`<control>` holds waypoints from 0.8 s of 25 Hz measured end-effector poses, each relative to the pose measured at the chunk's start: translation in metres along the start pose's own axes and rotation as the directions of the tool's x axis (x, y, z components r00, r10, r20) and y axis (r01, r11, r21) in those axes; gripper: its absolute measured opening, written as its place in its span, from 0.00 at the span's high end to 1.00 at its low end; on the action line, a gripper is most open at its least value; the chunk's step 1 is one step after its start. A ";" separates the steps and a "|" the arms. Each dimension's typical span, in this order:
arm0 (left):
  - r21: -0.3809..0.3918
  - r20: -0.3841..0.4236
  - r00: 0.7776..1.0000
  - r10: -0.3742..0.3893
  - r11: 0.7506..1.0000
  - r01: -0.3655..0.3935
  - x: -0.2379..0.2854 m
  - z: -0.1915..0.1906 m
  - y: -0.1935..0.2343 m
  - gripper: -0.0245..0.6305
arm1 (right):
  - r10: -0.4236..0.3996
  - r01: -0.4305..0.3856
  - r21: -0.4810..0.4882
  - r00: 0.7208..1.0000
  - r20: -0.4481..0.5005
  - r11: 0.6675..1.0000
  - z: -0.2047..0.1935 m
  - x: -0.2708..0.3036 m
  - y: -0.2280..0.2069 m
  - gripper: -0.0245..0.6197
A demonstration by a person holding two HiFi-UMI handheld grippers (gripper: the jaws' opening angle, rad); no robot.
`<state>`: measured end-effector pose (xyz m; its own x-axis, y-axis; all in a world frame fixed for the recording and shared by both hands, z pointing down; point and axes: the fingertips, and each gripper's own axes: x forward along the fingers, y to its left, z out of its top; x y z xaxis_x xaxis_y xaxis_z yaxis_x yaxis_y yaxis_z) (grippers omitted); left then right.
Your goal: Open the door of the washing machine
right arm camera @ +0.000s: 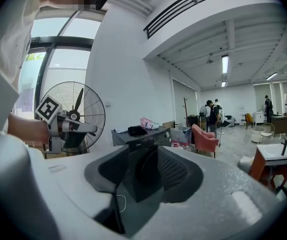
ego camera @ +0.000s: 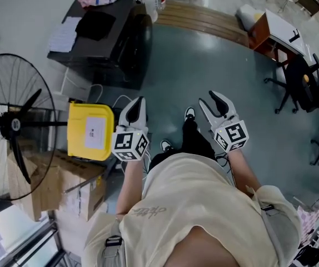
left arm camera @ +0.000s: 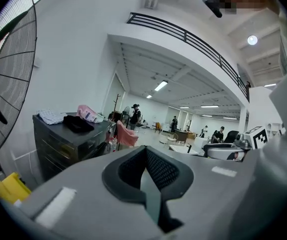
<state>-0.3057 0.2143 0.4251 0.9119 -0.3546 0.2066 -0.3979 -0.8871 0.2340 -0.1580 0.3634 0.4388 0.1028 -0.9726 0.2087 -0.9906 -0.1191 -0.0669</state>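
Upper left of head view: washer (ego camera: 120,54), dark, clothes (ego camera: 95,22) on top, door apparently shut (dim view), well apart from both grippers. L gripper (ego camera: 139,101): jaws pressed together, empty. R gripper (ego camera: 208,98): jaws spread, nothing gripped; washer front shows through the gap. Fan (ego camera: 15,124) at far left.
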 end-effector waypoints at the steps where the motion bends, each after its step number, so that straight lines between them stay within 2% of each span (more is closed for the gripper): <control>1: 0.004 -0.007 1.000 0.007 1.000 -0.007 0.006 0.001 0.001 0.94 | 0.003 -0.003 0.015 1.000 -0.002 1.000 -0.002 0.005 -0.008 0.68; 4: 0.014 -0.030 0.999 0.038 0.999 -0.038 0.027 0.007 0.008 0.94 | 0.021 -0.021 0.033 1.000 0.000 0.999 -0.002 0.029 -0.031 0.68; 9: 0.053 -0.043 0.995 0.086 0.995 -0.084 0.072 0.030 0.021 0.94 | 0.086 -0.083 -0.062 0.996 0.039 0.995 0.020 0.081 -0.060 0.68; 13: 0.043 -0.049 0.992 0.117 0.992 -0.115 0.109 0.046 0.026 0.94 | 0.165 -0.164 -0.012 0.985 0.054 0.986 0.024 0.115 -0.083 0.68; 20: 0.029 -0.053 0.983 0.176 0.984 -0.174 0.164 0.058 0.034 0.94 | 0.191 -0.193 0.028 0.980 0.051 0.981 0.016 0.157 -0.148 0.68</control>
<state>-0.1637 0.1091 0.4121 0.8213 -0.4887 0.2943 -0.5477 -0.8199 0.1668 0.0061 0.2251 0.4663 -0.0842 -0.9863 0.1421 -0.9889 0.0652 -0.1332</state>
